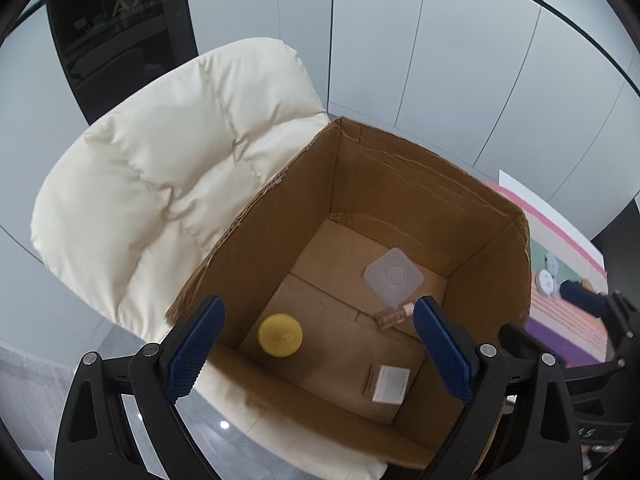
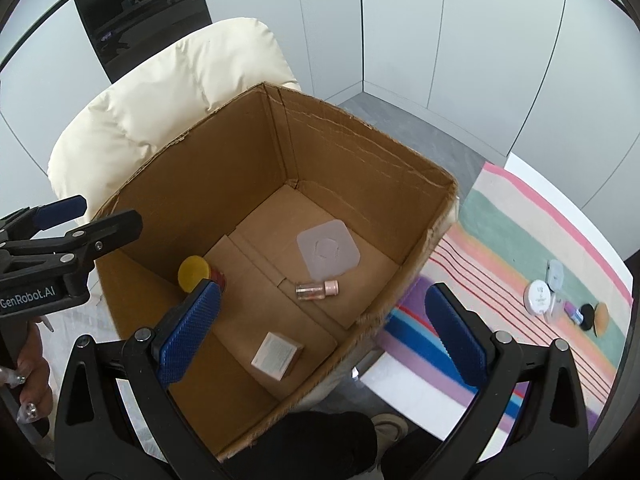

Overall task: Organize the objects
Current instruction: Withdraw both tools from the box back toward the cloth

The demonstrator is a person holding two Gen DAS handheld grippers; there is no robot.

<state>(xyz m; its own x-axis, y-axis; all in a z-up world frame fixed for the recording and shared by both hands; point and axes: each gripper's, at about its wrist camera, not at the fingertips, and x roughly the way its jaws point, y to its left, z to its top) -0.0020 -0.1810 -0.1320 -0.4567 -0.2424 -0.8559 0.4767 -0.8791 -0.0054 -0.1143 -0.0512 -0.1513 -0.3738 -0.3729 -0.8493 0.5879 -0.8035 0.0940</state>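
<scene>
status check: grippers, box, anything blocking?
Left gripper open, empty; right gripper open, empty. Box on chair, holding jar, vial, carton, pad. More items on mat. Nothing blocking.

An open brown cardboard box [image 2: 352, 152] sits on a cream padded chair [image 2: 168, 92]. On its floor lie a yellow-lidded round jar [image 2: 194, 273], a translucent square plastic lid [image 2: 328, 254], a small clear vial with a pink cap [image 2: 318, 290] and a small white-topped carton [image 2: 277, 355]. The right gripper [image 2: 320, 330] hangs above, jaws wide apart and empty. On the striped cloth [image 2: 520, 240] at right lie what may be cosmetic items [image 2: 560, 300].
</scene>
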